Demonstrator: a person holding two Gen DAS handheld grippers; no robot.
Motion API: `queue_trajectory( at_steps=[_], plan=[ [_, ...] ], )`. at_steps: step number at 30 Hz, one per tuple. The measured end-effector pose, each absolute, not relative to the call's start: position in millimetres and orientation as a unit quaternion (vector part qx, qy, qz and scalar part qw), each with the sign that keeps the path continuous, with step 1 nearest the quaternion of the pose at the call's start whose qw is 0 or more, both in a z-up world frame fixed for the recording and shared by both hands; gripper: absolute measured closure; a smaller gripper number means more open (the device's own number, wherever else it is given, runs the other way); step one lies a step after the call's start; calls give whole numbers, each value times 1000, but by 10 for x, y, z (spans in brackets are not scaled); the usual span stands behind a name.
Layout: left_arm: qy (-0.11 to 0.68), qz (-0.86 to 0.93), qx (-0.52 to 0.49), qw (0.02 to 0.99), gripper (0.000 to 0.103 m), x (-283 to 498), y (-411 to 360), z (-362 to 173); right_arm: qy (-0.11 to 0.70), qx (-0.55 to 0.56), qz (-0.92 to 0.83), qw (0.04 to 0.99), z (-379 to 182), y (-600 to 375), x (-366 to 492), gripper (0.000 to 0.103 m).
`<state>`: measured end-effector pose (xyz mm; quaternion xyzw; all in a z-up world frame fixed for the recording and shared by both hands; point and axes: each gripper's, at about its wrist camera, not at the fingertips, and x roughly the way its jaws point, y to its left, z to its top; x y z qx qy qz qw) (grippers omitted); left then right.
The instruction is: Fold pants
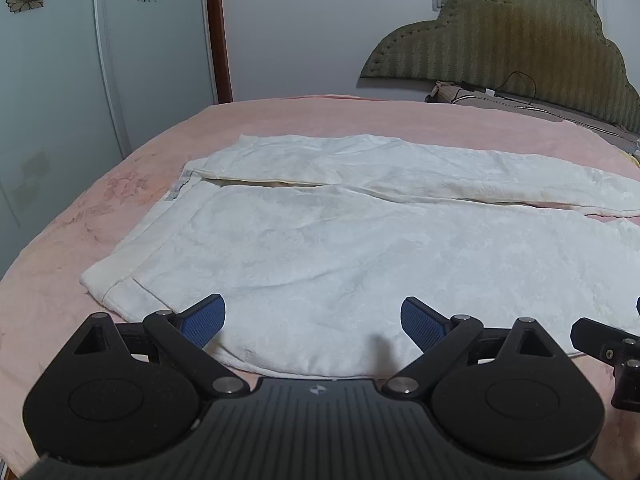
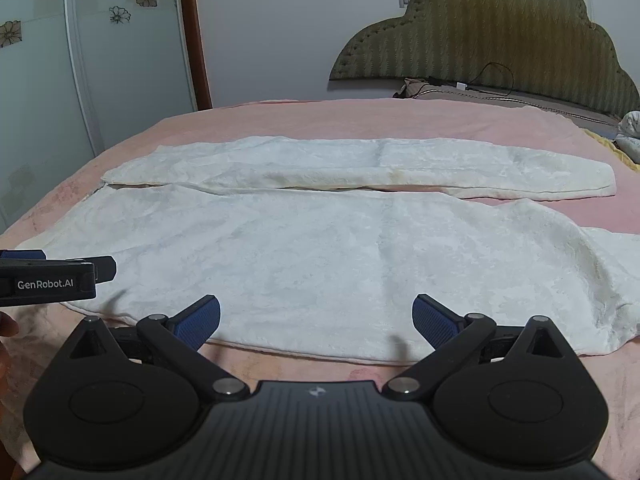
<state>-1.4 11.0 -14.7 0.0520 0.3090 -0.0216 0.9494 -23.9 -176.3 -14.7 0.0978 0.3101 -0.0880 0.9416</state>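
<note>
White fleecy pants [image 1: 340,240] lie spread flat on a pink bed, waistband to the left, both legs running to the right; they also show in the right wrist view [image 2: 340,248]. My left gripper [image 1: 313,320] is open and empty, hovering over the near edge of the pants by the waist end. My right gripper [image 2: 316,320] is open and empty over the near edge of the near leg. The left gripper's body shows at the left of the right wrist view [image 2: 48,280], and part of the right gripper shows at the right edge of the left wrist view [image 1: 612,356].
The pink bedspread [image 1: 280,120] covers the bed. An olive padded headboard [image 2: 500,32] stands at the back right with a pillow and a black cable [image 2: 492,80] below it. A flowered sliding wardrobe door [image 1: 60,80] stands at the left.
</note>
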Motion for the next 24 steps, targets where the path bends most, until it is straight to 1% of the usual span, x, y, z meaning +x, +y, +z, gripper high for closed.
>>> queue_trajectory(
  at_steps=[10, 18, 21, 24],
  plan=[
    [311, -22, 53, 949, 7, 9, 109, -161, 309, 92, -79, 943, -140, -1756, -225, 0],
    [309, -25, 67, 948, 7, 124, 129, -204, 311, 62, -46, 947, -91, -1706, -56, 0],
    [306, -25, 62, 950, 7, 179, 183, -181, 301, 54, -33, 951, -34, -1723, 54, 0],
    [294, -23, 59, 954, 7, 275, 243, -118, 268, 11, -16, 963, 74, -1725, 185, 0]
  ],
)
